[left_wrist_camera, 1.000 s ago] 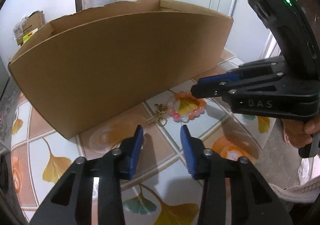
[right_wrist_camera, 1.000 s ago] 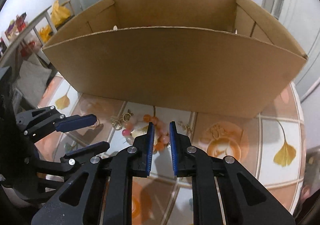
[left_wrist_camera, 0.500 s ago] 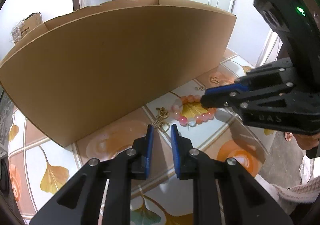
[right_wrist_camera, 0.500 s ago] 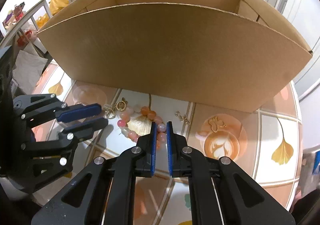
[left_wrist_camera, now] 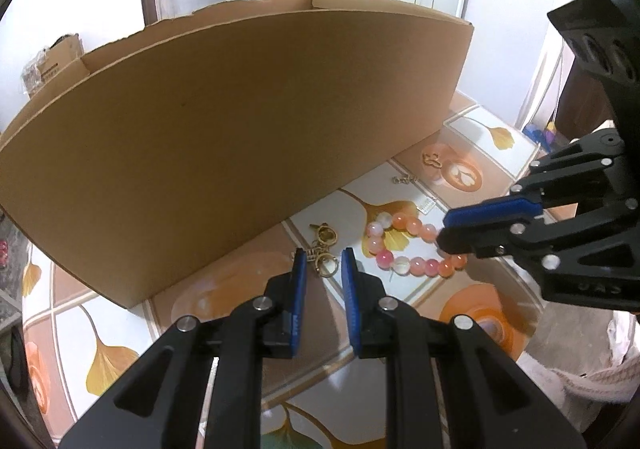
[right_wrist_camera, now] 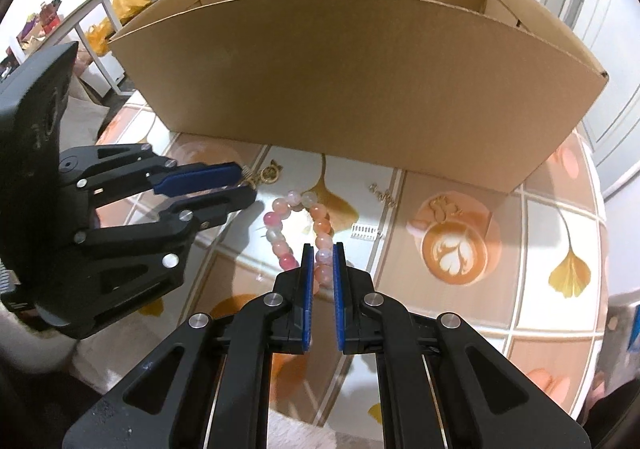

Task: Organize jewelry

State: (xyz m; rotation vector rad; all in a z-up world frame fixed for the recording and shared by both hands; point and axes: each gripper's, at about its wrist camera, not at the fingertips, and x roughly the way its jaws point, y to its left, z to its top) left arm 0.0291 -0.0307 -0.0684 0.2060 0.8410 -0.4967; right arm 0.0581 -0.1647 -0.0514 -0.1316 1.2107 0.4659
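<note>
Gripping comes first: your right gripper [right_wrist_camera: 321, 249] is pinched onto the bead bracelet [right_wrist_camera: 296, 227] lying before the cardboard box [right_wrist_camera: 360, 89]; your left gripper [left_wrist_camera: 323, 261], nearly closed, brackets the gold earrings [left_wrist_camera: 324, 245]; whether it grips them, you cannot tell; next, lift into the box.

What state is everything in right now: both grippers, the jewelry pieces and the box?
Left gripper: shut on gold charm cluster, which lies on the table.
Right gripper: shut on bead bracelet; the bracelet rests on the table.
Small gold chain piece: loose on the table, untouched.
Cardboard box: upright, open-topped; contents hidden.
</note>
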